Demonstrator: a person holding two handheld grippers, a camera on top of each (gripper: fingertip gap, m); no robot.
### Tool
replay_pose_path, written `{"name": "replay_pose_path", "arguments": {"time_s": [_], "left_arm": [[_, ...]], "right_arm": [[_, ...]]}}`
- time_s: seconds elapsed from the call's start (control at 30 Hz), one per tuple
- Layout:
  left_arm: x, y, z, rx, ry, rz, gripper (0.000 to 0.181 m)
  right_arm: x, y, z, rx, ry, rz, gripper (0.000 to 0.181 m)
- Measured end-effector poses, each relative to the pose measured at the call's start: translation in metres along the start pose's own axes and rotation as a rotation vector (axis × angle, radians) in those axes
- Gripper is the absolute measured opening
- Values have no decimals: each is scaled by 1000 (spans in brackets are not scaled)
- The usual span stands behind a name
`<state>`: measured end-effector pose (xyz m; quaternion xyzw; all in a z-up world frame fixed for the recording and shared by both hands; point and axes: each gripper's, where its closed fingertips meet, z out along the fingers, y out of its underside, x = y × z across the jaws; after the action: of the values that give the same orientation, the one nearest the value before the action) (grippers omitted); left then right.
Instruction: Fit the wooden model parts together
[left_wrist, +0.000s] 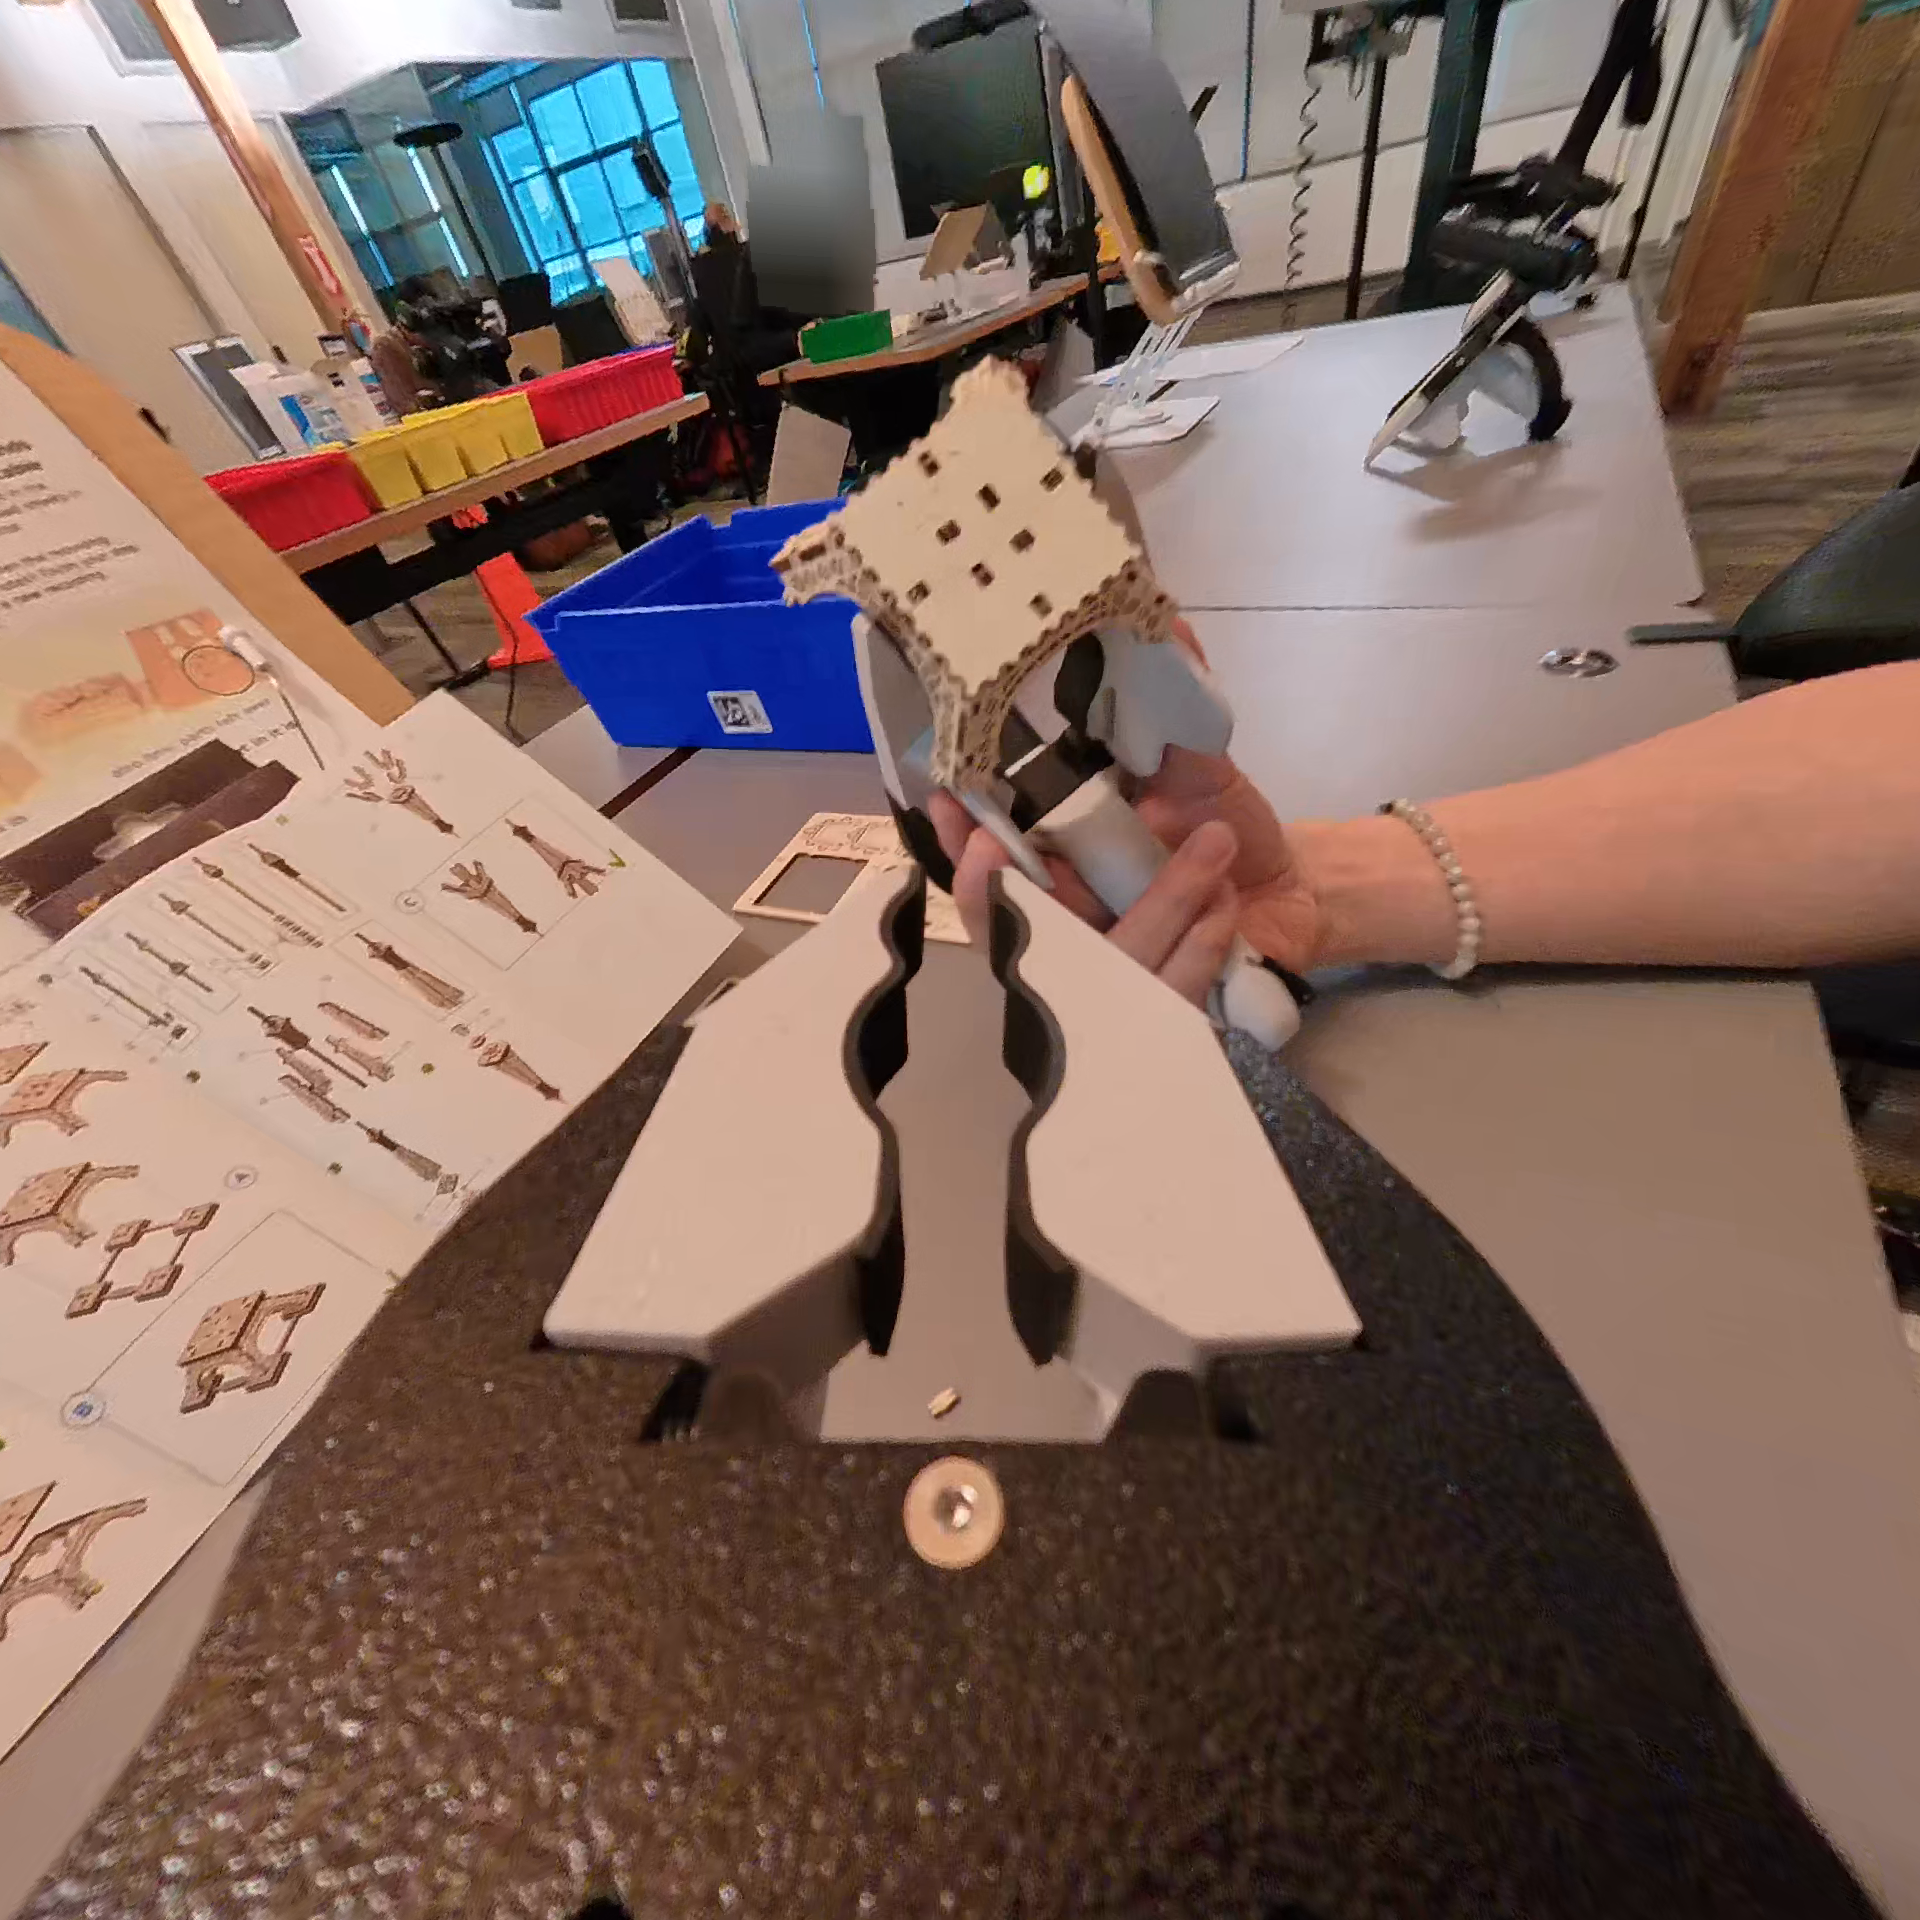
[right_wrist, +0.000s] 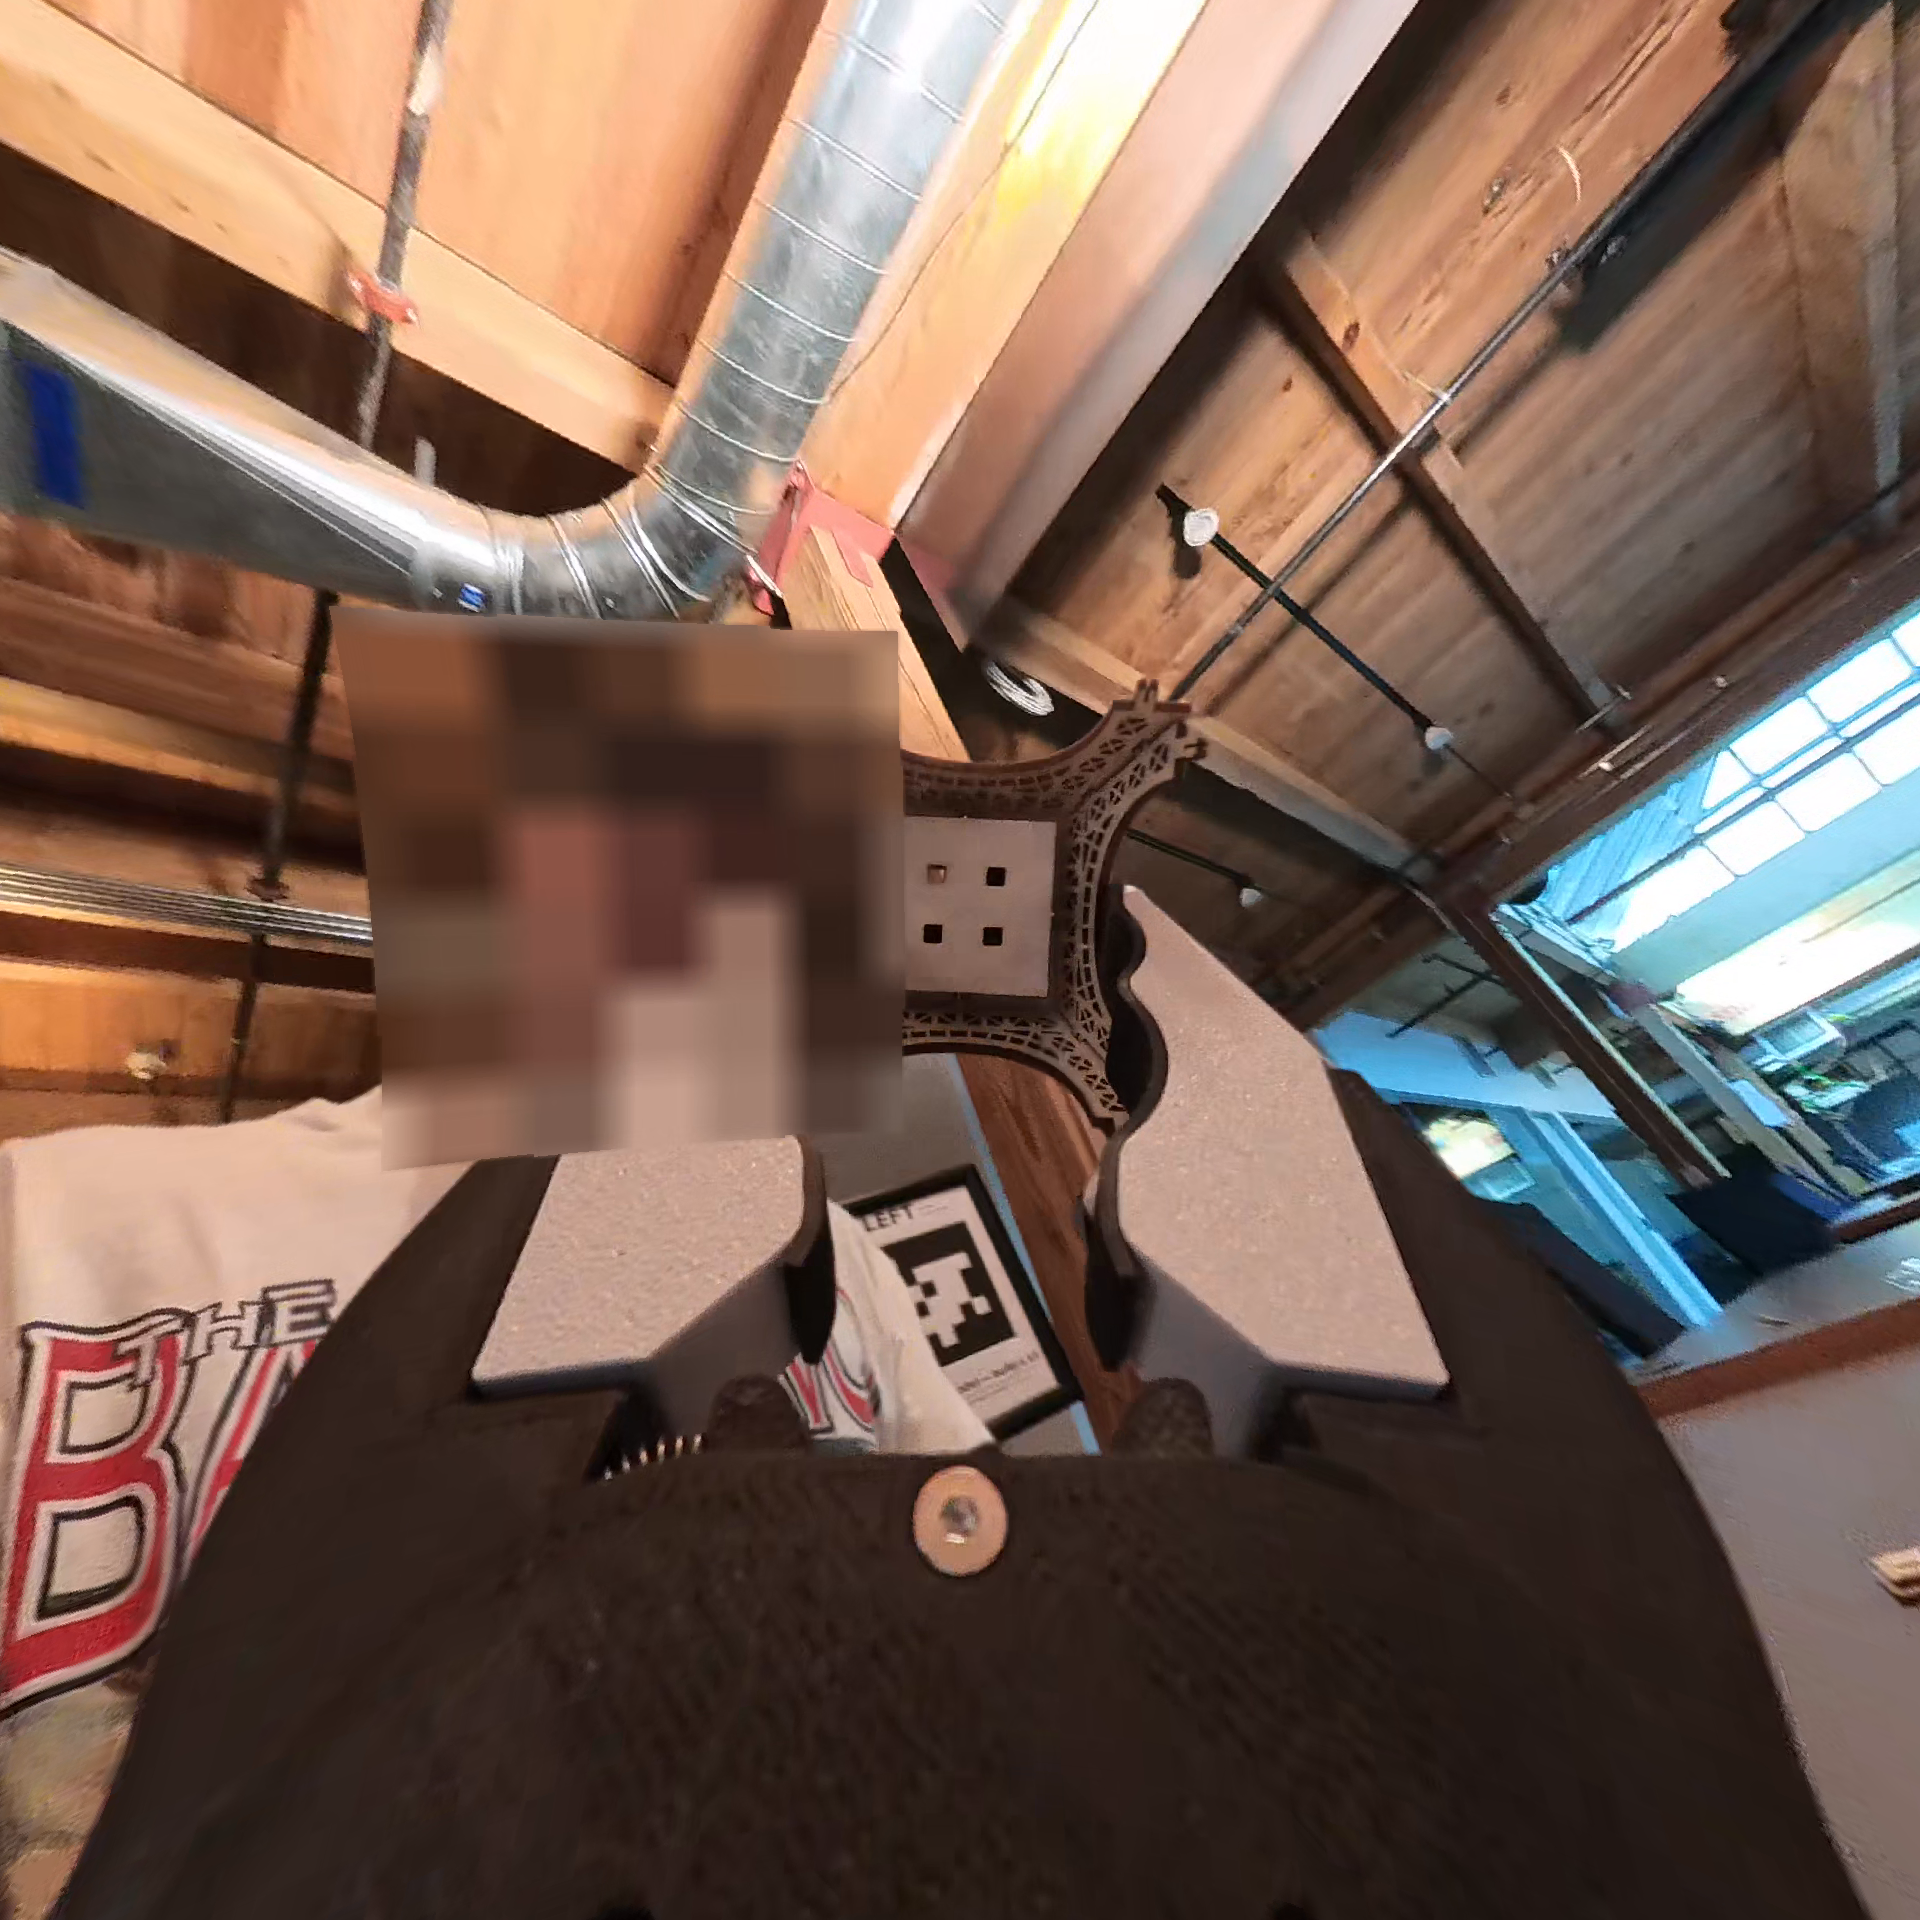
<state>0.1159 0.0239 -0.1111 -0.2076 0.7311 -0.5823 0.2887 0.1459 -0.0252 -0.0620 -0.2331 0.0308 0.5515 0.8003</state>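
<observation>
In the left wrist view, a hand holds my right gripper up above the grey table, tilted toward the camera. It is shut on a pale wooden tower-base piece with arched lattice legs and several square holes in its flat plate. My left gripper is in the foreground, its jaws a narrow gap apart and empty, just below and in front of that piece. In the right wrist view the same piece sits between my right gripper's fingers. A mosaic patch hides the left fingertip.
Instruction sheets lean and lie at the left. A blue bin stands behind them, and a punched-out wooden sheet lies on the table. A tablet on a stand is at the back. A small wooden bit rests on the left gripper. My hands' fingertips stand some 8 centimetres from each other. The small wooden bit sits 15 centimetres or so from the ends of my left fingers.
</observation>
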Motion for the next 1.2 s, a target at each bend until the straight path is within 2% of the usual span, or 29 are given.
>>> {"name": "replay_pose_path", "arguments": {"time_s": [0.03,0.17,0.4,0.5,0.67,0.8,0.9,1.0,1.07,1.2], "left_arm": [[-2,5,1,-21,-12,7,9],[-5,21,1,-95,-26,20,9],[-4,30,-2,-114,-28,2,9],[-4,16,-4,-56,-57,-30,7],[6,-30,-5,128,-56,-87,5],[7,-24,-1,71,-74,-39,6],[-3,-8,-9,-16,-147,19,9],[-20,11,-29,-102,-237,44,12],[-31,21,-44,-138,-289,16,12],[-39,42,-58,-179,-287,-179,22]], "right_arm": [[-1,-1,0,8,-11,15,52],[-5,-7,-1,60,-55,66,51],[-5,-9,-3,79,-77,115,51],[-5,-5,-2,60,-72,110,51],[-1,7,3,-7,-45,73,52],[7,23,7,-115,37,-17,52],[32,37,5,-314,281,-254,52],[69,48,-25,-724,650,-659,53],[82,38,-47,-943,846,-930,53],[93,37,-55,-1206,962,-1251,52]]}}
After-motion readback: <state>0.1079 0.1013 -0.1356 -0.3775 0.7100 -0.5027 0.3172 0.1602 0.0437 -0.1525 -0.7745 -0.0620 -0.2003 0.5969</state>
